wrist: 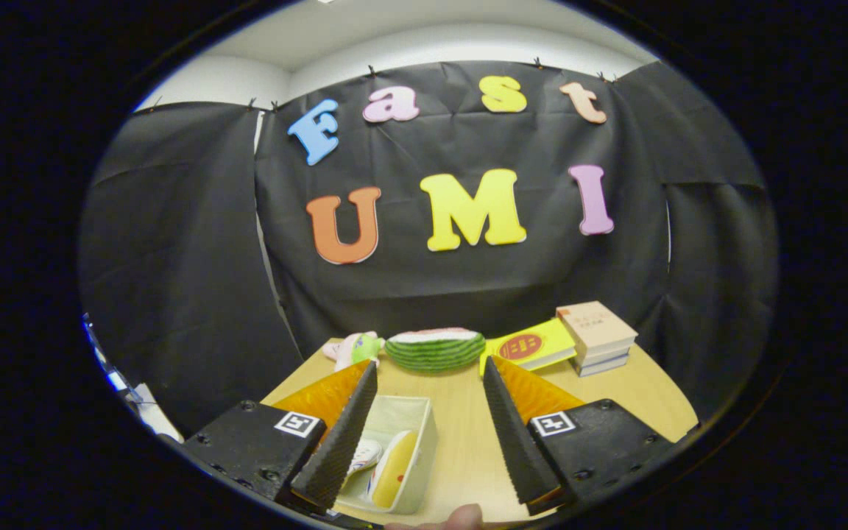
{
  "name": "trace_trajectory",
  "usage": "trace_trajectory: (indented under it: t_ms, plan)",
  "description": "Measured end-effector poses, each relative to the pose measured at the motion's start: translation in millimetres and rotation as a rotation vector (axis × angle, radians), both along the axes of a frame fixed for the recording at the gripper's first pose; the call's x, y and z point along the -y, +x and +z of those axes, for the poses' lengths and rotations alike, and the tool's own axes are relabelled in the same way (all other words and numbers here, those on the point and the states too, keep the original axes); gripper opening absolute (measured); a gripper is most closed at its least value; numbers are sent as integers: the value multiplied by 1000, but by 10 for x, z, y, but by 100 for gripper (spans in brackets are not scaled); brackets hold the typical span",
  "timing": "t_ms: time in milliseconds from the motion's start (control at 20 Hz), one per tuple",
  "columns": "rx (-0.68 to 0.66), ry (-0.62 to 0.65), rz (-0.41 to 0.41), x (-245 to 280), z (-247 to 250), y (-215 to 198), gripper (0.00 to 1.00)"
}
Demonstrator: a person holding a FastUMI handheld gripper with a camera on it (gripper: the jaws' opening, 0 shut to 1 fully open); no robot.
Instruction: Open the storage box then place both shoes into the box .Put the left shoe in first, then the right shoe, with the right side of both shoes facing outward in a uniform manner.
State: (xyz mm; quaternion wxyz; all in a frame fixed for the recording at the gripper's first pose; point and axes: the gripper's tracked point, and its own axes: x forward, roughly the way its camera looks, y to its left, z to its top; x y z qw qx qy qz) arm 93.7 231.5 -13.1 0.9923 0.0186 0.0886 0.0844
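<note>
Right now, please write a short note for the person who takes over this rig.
Gripper: open, holding nothing, raised above the wooden table.
Storage box: open, below and between the fingers, nearer the left one. Two shoes appear to lie side by side inside it.
Done, as it seems: box opened, both shoes placed.
Left: check that the right sides face outward; I cannot tell from here.

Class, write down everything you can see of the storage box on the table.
The storage box is a pale, cream-white rectangular bin, open-topped, seemingly fabric or plastic. It sits upright on the wooden table, between the fingers of the open gripper, nearer the left finger, which hides its left side. Two shoes lie inside, one whitish, one with a yellow sole.
</note>
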Motion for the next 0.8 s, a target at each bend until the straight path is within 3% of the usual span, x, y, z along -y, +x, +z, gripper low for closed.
trace_trajectory:
  t_ms: [150, 300, 400, 800]
  plan:
    - [124, -46, -31, 263, 407, -206, 100]
    - [231, -36, -86, 484, 710, -417, 100]
    - [196, -74, -107, 654, 619, -628, 100]
    - [250, 43, -151, 897, 389, -813, 100]
